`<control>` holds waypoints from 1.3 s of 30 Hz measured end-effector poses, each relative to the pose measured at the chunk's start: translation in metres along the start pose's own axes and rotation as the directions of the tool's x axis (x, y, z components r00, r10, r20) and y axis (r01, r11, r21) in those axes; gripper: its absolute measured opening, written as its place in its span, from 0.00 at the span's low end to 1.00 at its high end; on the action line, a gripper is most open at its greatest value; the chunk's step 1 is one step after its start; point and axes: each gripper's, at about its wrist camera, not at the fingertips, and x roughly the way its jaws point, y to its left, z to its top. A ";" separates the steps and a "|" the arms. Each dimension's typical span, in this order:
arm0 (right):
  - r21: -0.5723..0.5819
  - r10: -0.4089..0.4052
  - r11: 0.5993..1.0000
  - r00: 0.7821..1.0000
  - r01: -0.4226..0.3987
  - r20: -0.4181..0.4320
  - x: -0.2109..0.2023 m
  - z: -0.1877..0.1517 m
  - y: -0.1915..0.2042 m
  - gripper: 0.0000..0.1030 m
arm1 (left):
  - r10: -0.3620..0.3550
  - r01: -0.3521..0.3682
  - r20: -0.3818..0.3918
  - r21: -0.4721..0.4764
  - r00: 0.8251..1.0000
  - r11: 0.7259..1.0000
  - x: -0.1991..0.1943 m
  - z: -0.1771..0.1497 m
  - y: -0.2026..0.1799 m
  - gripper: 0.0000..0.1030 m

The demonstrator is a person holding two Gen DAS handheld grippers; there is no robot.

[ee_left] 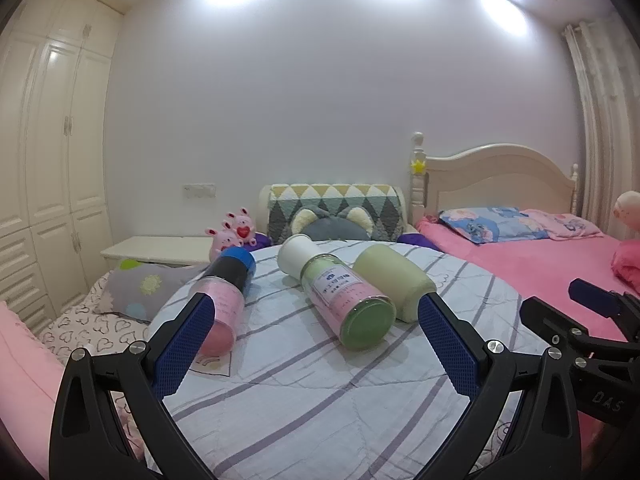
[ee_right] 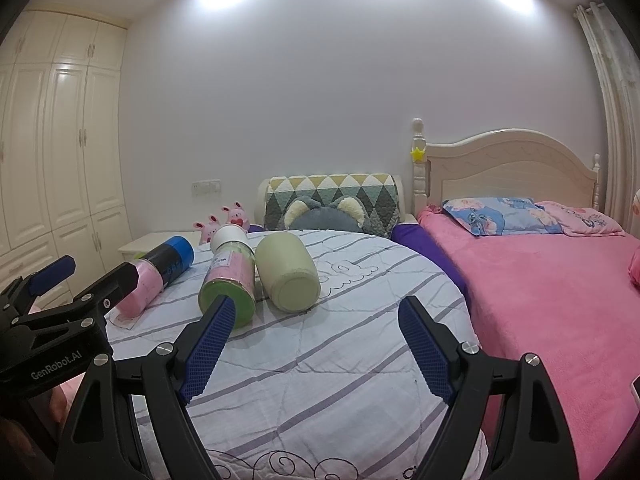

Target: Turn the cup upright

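Note:
Three cups lie on their sides on a round striped bedspread [ee_left: 320, 392]. The pale green cup [ee_left: 394, 284] lies on the right, also in the right wrist view [ee_right: 286, 272]. The green-and-pink bottle with a white cap [ee_left: 340, 296] lies in the middle [ee_right: 230, 276]. The pink bottle with a black and blue top [ee_left: 224, 300] lies on the left [ee_right: 158, 274]. My left gripper [ee_left: 316, 312] is open and empty, just in front of the cups. My right gripper [ee_right: 316, 316] is open and empty, just short of the pale green cup.
A pink bed [ee_right: 560, 300] with pillows lies to the right. A patterned cushion [ee_right: 332, 206] and pink plush toys [ee_right: 224, 220] sit behind the cups. A white nightstand [ee_left: 160, 250] and wardrobe [ee_left: 48, 160] stand at left. The other gripper shows at each view's edge [ee_left: 592, 320].

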 end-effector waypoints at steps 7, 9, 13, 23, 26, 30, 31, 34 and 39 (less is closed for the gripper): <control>-0.004 -0.002 1.000 1.000 0.002 -0.013 0.004 0.000 0.000 0.82 | 0.009 -0.008 -0.008 0.004 1.000 1.000 0.002 0.000 0.001 1.00; -0.003 -0.001 1.000 1.000 0.001 -0.017 0.005 0.000 0.000 0.82 | 0.011 -0.010 -0.012 0.005 1.000 1.000 0.004 0.001 0.001 1.00; -0.003 0.001 1.000 1.000 -0.001 -0.028 0.009 0.000 0.001 0.82 | 0.020 -0.020 -0.034 0.002 0.999 1.000 0.009 0.001 0.002 1.00; -0.008 0.011 1.000 0.997 -0.011 -0.070 0.028 0.005 0.003 0.83 | 0.031 -0.031 -0.098 0.005 0.995 1.000 0.034 0.005 0.011 1.00; -0.011 0.022 1.000 0.996 -0.024 -0.087 0.040 0.011 0.005 0.83 | 0.042 -0.043 -0.122 -0.001 0.992 0.999 0.046 0.009 0.015 1.00; -0.019 0.039 0.999 0.993 -0.042 -0.115 0.059 0.021 0.010 0.83 | 0.047 -0.048 -0.156 0.000 0.987 0.999 0.065 0.020 0.025 1.00; -0.023 0.042 0.999 0.991 -0.046 -0.127 0.066 0.025 0.012 0.83 | 0.045 -0.045 -0.160 0.000 0.986 0.999 0.069 0.022 0.027 1.00; -0.025 0.053 0.998 0.987 -0.058 -0.153 0.084 0.034 0.017 0.83 | 0.032 -0.030 -0.184 0.012 0.982 0.999 0.086 0.031 0.035 1.00; -0.031 0.095 0.994 0.970 -0.105 -0.225 0.126 0.051 0.032 0.83 | 0.043 -0.033 -0.267 0.041 0.963 0.999 0.122 0.046 0.048 1.00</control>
